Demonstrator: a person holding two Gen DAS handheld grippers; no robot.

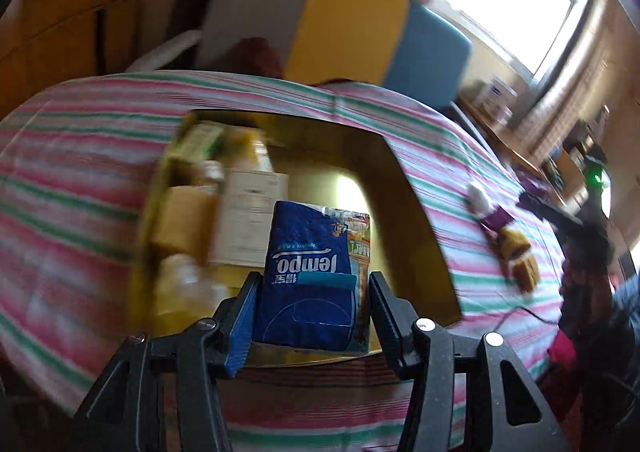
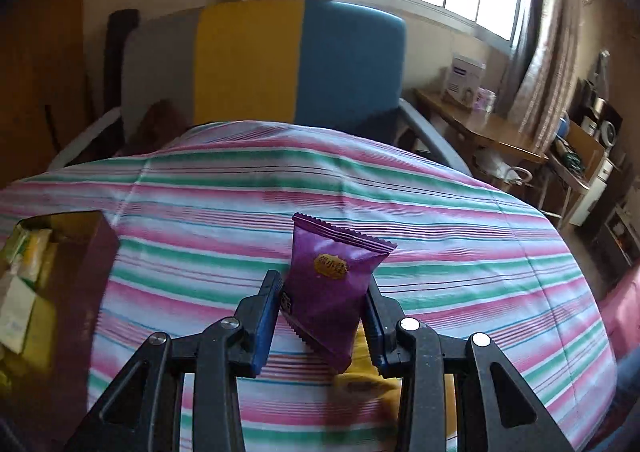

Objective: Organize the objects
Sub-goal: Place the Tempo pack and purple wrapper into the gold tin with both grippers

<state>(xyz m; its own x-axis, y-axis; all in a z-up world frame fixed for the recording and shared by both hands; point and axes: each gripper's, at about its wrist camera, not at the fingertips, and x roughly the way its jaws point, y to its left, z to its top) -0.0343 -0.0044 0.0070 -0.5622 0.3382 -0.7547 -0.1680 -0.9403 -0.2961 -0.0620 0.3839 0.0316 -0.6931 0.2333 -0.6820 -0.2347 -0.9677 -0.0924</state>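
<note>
A blue Tempo tissue pack [image 1: 310,272] stands clamped between the pads of my left gripper [image 1: 314,282], held over the open cardboard box [image 1: 404,188], which has several packs and a paper sheet inside. The right gripper [image 2: 322,286] is shut on a purple snack packet [image 2: 332,280], raised above the striped cloth [image 2: 280,180]. The same box [image 2: 84,252] shows at the left edge of the right wrist view. A yellow packet [image 2: 360,380] lies blurred on the cloth under the right gripper. The right gripper [image 1: 576,228] appears at the far right of the left wrist view.
Yellow and purple packets [image 1: 516,248] lie on the cloth right of the box. A grey, yellow and blue chair back [image 2: 260,64] stands beyond the table. A wooden desk [image 2: 480,128] with clutter sits under the window at right.
</note>
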